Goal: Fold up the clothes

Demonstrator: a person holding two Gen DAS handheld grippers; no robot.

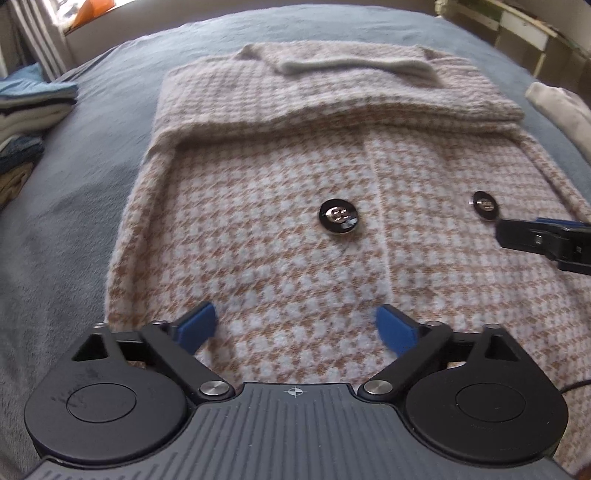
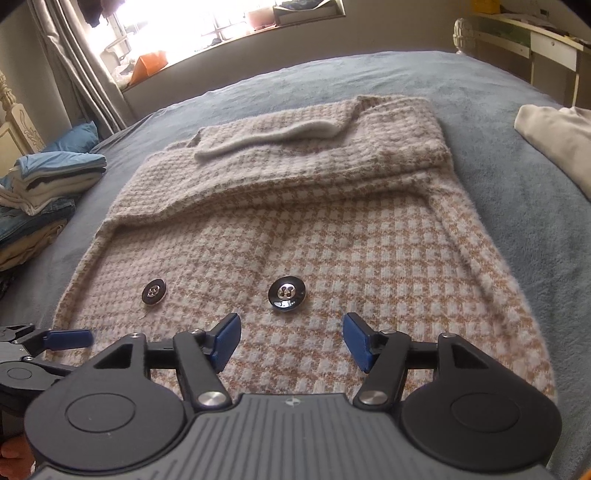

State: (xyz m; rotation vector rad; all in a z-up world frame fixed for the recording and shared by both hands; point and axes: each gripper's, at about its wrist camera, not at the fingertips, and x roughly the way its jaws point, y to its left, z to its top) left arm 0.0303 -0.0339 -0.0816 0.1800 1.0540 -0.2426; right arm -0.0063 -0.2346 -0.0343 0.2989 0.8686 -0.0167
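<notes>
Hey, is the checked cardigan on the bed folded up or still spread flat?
Partly folded: the cardigan has its sleeves doubled across the far end, while the buttoned front lies flat.

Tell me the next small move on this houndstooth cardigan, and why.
Probably lower both grippers onto the near hem and pinch it. The left gripper and right gripper are open with nothing between the pads, and the cardigan has its sleeves folded across the top, so folding the hem up looks next.

A grey-blue blanket (image 2: 498, 177) is covering the bed. Curtains (image 2: 74, 62) are hanging beside a bright window (image 2: 177, 22), an orange box (image 2: 147, 64) sitting on its sill.
</notes>
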